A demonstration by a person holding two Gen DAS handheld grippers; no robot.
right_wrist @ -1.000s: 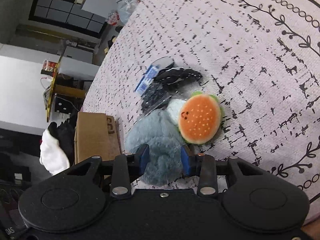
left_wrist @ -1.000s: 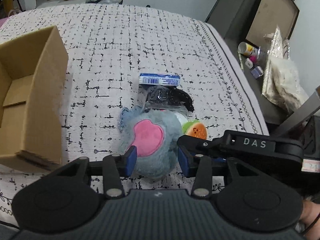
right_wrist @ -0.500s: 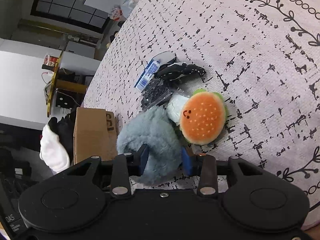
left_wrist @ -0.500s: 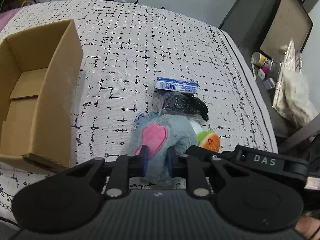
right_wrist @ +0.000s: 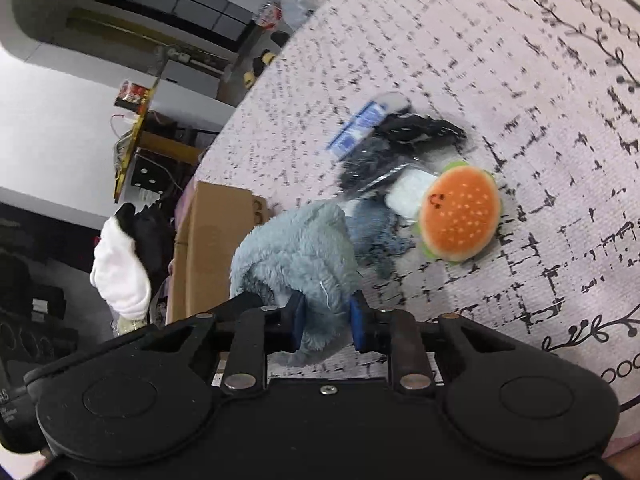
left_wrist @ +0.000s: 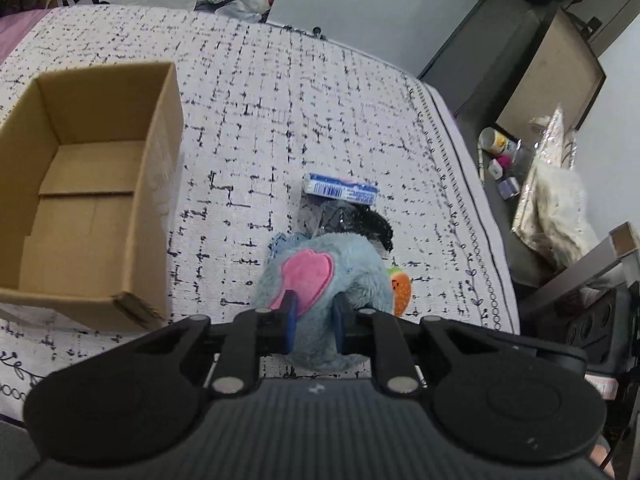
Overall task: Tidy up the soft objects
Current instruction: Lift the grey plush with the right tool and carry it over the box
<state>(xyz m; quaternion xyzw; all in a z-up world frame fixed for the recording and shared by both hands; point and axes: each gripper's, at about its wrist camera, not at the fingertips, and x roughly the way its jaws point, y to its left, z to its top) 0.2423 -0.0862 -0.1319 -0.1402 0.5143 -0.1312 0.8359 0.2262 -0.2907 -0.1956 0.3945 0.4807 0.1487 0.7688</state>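
Across the patterned bedspread (left_wrist: 280, 92), at lower centre of both views, we are pinching the fluffy blue plush toy (left_wrist: 332, 276) with left gripper (left_wrist: 313, 322) and right gripper (right_wrist: 326, 322), both clamped; it is looking light and squashy, so we are gripping deep in its bulk.

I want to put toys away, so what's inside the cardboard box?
The cardboard box looks empty: only its bare brown floor and folded bottom flaps show. Its nearest inner corner is hidden behind the front wall. The blue plush toy sits outside, pinched by both grippers.
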